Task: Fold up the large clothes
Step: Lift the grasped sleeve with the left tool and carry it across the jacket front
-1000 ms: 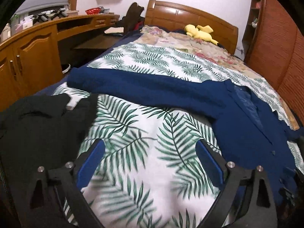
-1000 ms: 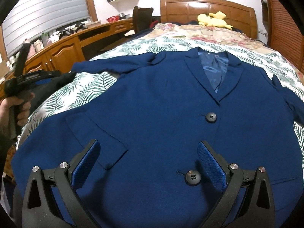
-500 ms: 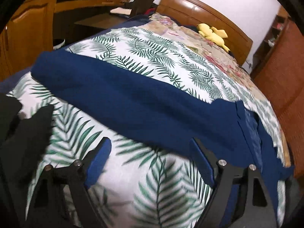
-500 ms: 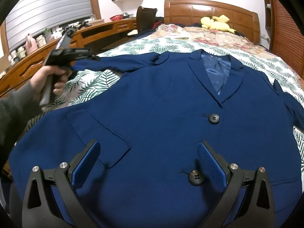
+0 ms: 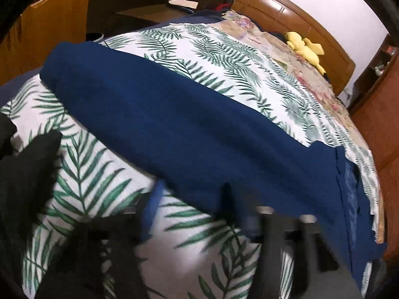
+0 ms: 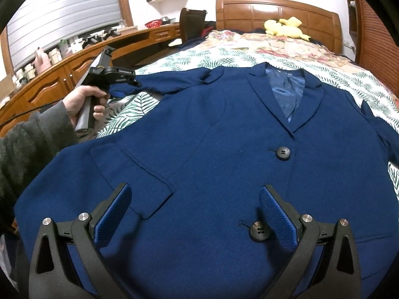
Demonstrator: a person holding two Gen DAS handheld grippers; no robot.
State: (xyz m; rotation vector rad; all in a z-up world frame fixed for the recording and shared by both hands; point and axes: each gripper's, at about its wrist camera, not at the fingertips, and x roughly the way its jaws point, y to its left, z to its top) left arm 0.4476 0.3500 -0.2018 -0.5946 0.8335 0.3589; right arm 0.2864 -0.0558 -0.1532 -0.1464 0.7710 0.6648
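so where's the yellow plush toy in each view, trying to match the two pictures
Left wrist view: the yellow plush toy lies at the upper right, on the floral bedding in front of the brown wooden headboard.
Right wrist view: it sits at the top, right of centre, against the same headboard.
Shared landmark: the headboard, with the navy blue blazer spread on the bed below it.

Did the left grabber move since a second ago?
Yes. In the right wrist view the left gripper has gone forward, away from the near bed edge, toward the wooden desk, and now reaches the blue jacket's sleeve.
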